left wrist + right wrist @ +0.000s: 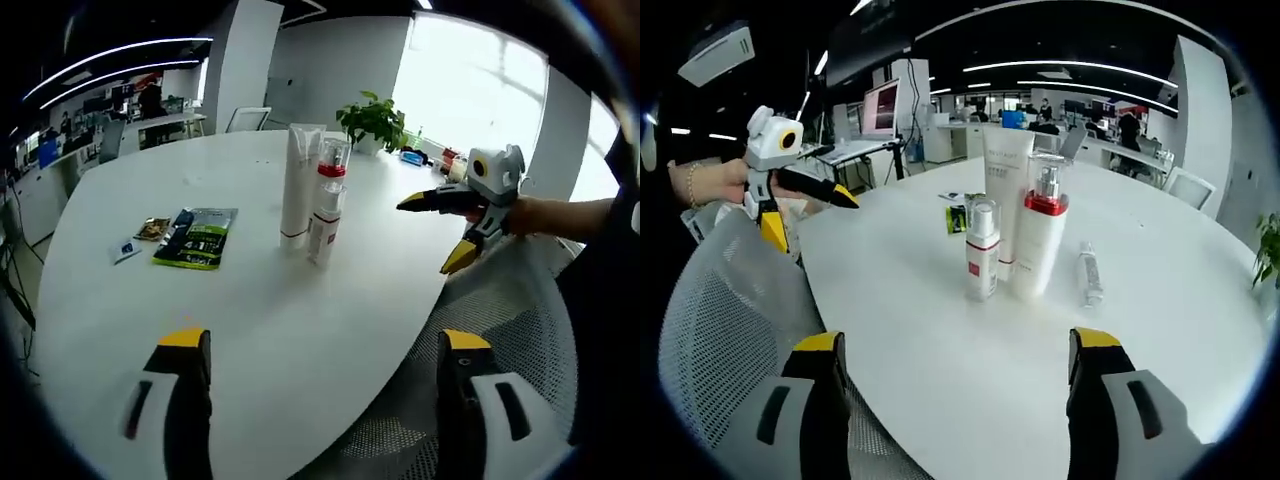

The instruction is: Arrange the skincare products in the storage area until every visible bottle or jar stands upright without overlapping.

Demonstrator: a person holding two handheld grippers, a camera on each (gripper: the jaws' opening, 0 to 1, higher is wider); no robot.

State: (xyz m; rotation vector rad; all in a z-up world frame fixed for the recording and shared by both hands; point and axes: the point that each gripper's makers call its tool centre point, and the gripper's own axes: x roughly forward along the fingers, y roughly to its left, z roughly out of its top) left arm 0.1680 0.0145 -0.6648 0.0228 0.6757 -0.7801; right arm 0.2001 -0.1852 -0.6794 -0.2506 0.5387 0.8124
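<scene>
Behind tube (300, 185) — btl (326, 205) partly hidden

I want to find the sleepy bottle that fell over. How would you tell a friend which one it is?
Look at the white table, then the three bottles standing together in its middle. Beside the red-collared pump bottle, a little apart, is the small clear bottle. It's the one lying flat while its neighbours stand up.

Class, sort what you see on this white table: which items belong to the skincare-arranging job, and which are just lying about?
Belong to the job:
- tall white tube, upright
- red-collared pump bottle, upright
- small pump bottle, upright
- small clear bottle, lying flat

Lying about:
- green packet
- small sachets
- potted plant
- mesh chair
</scene>
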